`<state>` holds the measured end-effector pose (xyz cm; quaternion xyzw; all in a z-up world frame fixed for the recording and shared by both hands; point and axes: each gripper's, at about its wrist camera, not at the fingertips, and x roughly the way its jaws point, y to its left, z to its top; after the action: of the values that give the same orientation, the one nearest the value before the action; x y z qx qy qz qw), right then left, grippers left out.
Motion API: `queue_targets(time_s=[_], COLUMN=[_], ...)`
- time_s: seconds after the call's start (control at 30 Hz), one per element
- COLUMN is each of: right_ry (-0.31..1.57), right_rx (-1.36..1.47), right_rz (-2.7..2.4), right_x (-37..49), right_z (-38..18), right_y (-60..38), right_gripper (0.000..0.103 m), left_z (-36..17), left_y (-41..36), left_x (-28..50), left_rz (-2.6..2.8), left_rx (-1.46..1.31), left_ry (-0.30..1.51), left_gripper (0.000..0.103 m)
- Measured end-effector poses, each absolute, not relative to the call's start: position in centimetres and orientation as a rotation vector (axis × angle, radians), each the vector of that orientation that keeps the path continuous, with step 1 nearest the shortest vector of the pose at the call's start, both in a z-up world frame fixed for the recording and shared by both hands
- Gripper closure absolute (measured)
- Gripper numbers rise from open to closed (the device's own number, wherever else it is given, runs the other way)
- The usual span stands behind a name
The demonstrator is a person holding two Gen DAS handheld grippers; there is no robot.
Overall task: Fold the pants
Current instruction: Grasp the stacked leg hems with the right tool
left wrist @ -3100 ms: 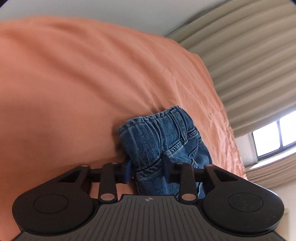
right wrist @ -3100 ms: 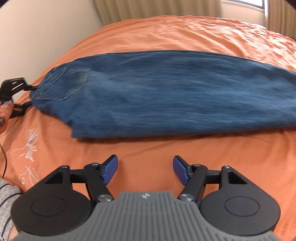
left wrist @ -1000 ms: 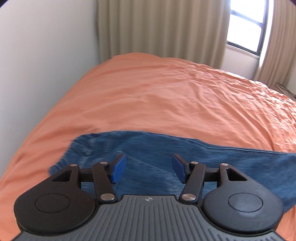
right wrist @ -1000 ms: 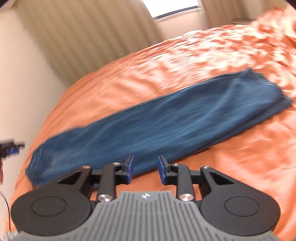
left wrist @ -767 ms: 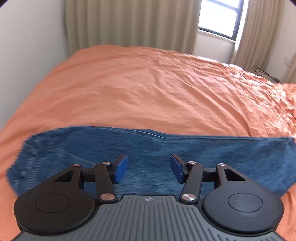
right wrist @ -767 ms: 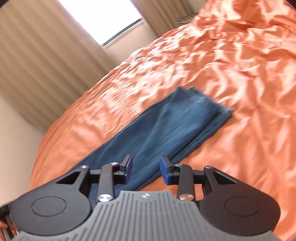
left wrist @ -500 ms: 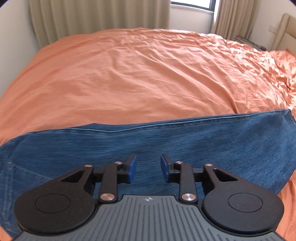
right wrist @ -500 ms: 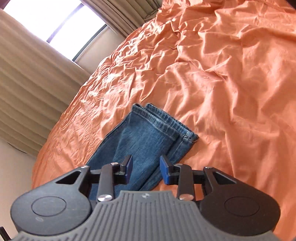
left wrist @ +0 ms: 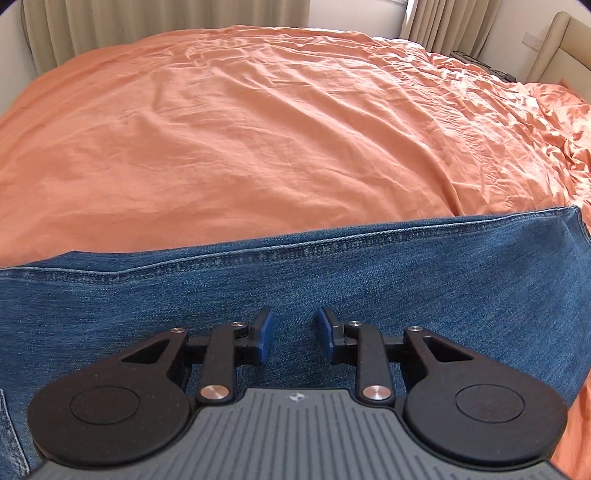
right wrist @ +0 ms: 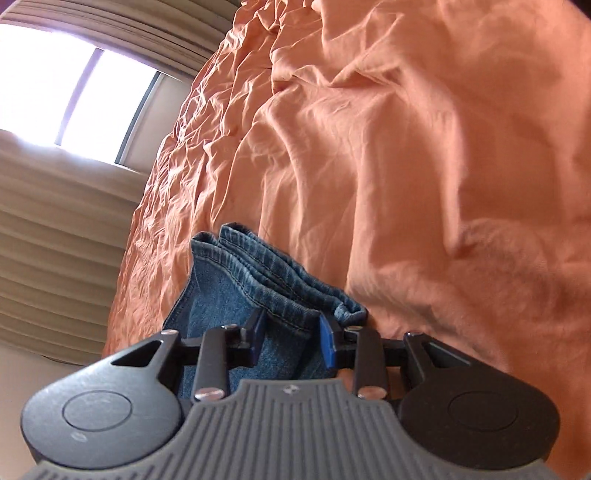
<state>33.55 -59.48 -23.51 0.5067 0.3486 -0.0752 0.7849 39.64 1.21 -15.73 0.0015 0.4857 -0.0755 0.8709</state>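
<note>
Two grippers work on jeans [left wrist: 332,280] on an orange bed [left wrist: 258,140]: left gripper [left wrist: 291,330], lower centre, gapes empty; right gripper [right wrist: 290,332], just closing, straddles the hems [right wrist: 258,269], grip unclear.

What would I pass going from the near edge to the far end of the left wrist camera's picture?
Left gripper → blue jeans lying across the bed → wide stretch of wrinkled orange bedspread → beige curtains at the far wall.
</note>
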Motion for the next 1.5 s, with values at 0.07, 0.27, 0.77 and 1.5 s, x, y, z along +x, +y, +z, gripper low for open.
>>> queue_targets(time_s=[0.07,0.27,0.77,1.5], right_ry=[0.710,0.604,0.760,0.777], right_rx=[1.062,0.789,1.037,0.887], right_rz=[-0.150,-0.239,-0.074,-0.169], right_x=[33.0,31.4,31.7,33.0], right_z=[-21.9,-15.9,-21.6,-22.4], right_y=[-59.9,-59.8,-59.0,-59.4], right_gripper=[0.098,0.103,0.064,0.103], left_z=[-15.6,-15.6,-15.0,-16.5], left_y=[1.1,-0.7,-3.7,-4.9], left_x=[39.8,40.3,40.4,40.8], left_rz=[-0.161,-0.204,-0.244,-0.268], left_rx=[-0.003,-0.010,-0.010,-0.040], left_ry=[1.003,0.988,0.965,0.981], left_gripper=[0.070,0.070,0.070,0.070])
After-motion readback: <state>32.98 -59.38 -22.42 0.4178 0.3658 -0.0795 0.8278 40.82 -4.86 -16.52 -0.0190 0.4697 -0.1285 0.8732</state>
